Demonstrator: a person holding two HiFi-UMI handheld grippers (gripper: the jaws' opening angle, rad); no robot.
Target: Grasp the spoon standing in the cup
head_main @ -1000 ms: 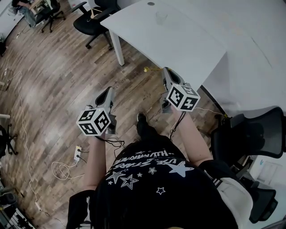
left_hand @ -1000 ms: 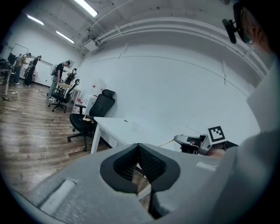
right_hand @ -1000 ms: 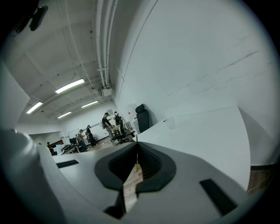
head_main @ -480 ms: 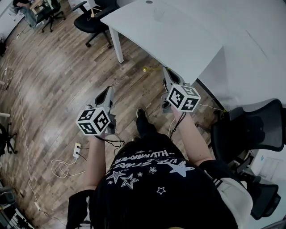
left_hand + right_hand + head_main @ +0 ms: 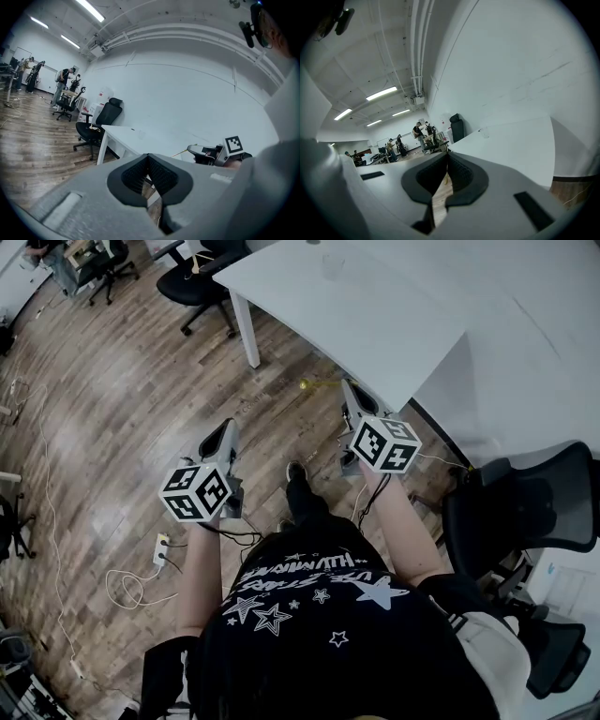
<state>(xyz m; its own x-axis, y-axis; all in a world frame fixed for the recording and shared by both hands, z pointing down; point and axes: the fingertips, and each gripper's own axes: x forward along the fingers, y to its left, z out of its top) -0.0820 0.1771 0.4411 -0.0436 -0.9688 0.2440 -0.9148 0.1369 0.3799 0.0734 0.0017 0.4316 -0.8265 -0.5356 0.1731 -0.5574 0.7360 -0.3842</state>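
My right gripper (image 5: 347,390) is shut on a thin gold spoon (image 5: 317,384), which sticks out to the left over the wooden floor, below the edge of the white table (image 5: 375,329). In the right gripper view the spoon's handle (image 5: 447,179) is a thin gold line between the closed pads. A clear cup (image 5: 333,265) stands far back on the table, with no spoon in it. My left gripper (image 5: 228,429) hangs over the floor to the left, shut with nothing in it. In the left gripper view the spoon (image 5: 180,152) juts from the right gripper (image 5: 197,149).
A black office chair (image 5: 192,282) stands left of the table and another (image 5: 530,517) at my right. Cables and a power strip (image 5: 161,557) lie on the floor at my left. People stand at the far end of the room (image 5: 63,84).
The table and cup have slid slightly toward the top of the head view. Both grippers keep nearly the same pose, and the spoon stays in the right one.
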